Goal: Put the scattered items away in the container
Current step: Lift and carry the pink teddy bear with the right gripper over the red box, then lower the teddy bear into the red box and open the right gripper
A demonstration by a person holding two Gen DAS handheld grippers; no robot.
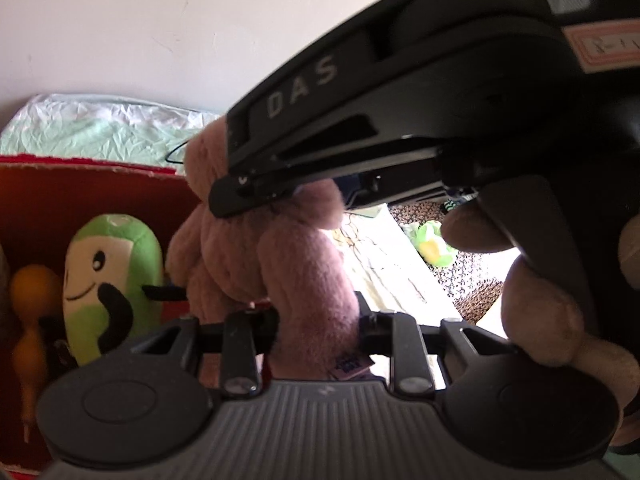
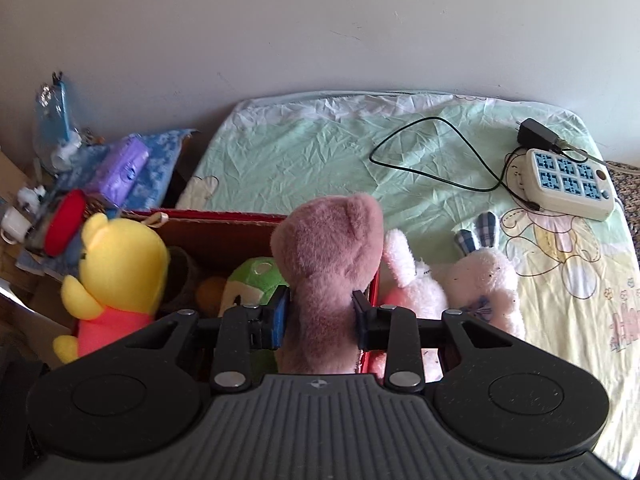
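Right gripper (image 2: 320,316): jaws clamped on the pink bear (image 2: 330,264) around its body, blue pads pressed into the fur on both sides. Bear is upright, back of head to the camera, sitting right over the box's right-hand wall.

Left gripper (image 1: 316,328): jaws closed on a limb of the same pink bear (image 1: 308,276). Both grippers hold one toy.

Red box (image 2: 224,216) sits on the bed (image 2: 320,152), far rim facing the wall. Inside: green plush (image 2: 256,280), an orange toy (image 2: 210,290), something dark beside it that I can't identify. Yellow bear (image 2: 120,276) is at the box's left edge; can't tell if it's inside or leaning on the rim.

Room: bed beyond the box is free up to a black cable loop (image 2: 432,152) and a power strip (image 2: 570,184) near the right edge. Just right of the box, touching its wall: pink rabbit (image 2: 408,284) and white rabbit (image 2: 484,280), side by side. Left of the bed, cluttered: purple pack (image 2: 124,170), blue cloth (image 2: 160,160), bottle (image 2: 54,120).

Occlusion: in the left wrist view the right gripper's body (image 1: 400,92) blocks the upper right; the bear's head is mostly hidden behind it. Fingers (image 1: 536,312) of the hand holding it show lower right. Box floor is mostly covered by gripper bodies in both views. A green-yellow thing (image 1: 434,244) in the background is too small to identify.
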